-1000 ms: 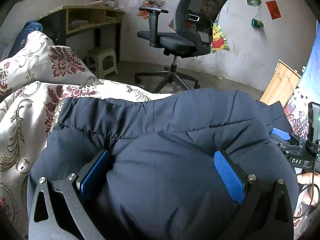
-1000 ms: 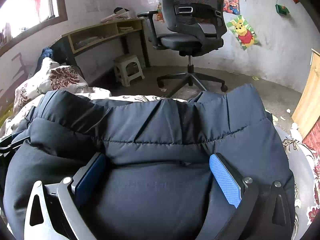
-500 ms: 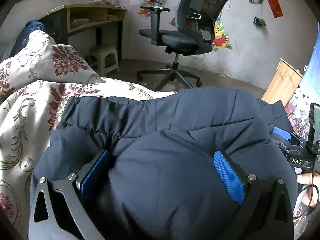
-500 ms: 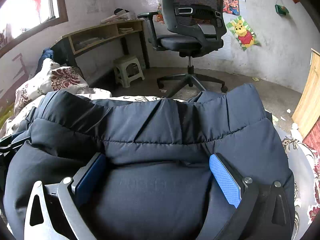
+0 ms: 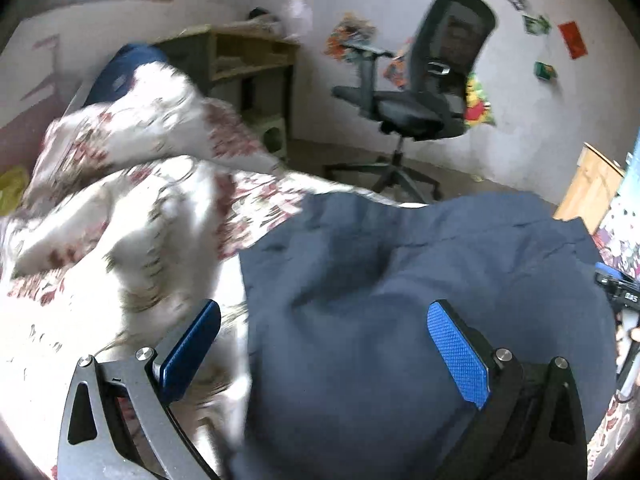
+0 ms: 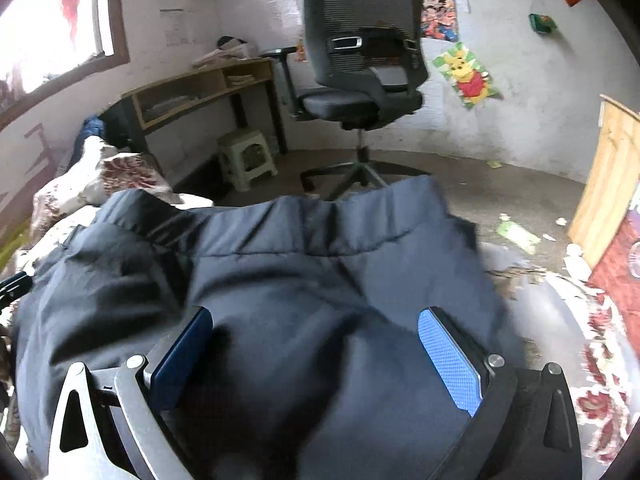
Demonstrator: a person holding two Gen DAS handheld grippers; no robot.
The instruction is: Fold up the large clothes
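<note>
left gripper (image 5: pixel 324 344): fingers spread, jacket (image 5: pixel 420 300) bulging between them, grip not clear | right gripper (image 6: pixel 316 348): spread wide, jacket (image 6: pixel 320 280) filling the gap, grip not clear | jacket: on floral quilt (image 5: pixel 132 208), centre to 6 o'clock | chair (image 6: pixel 360 80): 12 o'clock | desk (image 6: pixel 192 92): 10 o'clock

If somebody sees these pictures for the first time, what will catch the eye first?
First the puffy navy jacket, which fills the foreground between the blue pads of the right tool. Behind it, a black office chair stands on the floor. In the left view, a white quilt with red flowers spreads beside the jacket.
</note>
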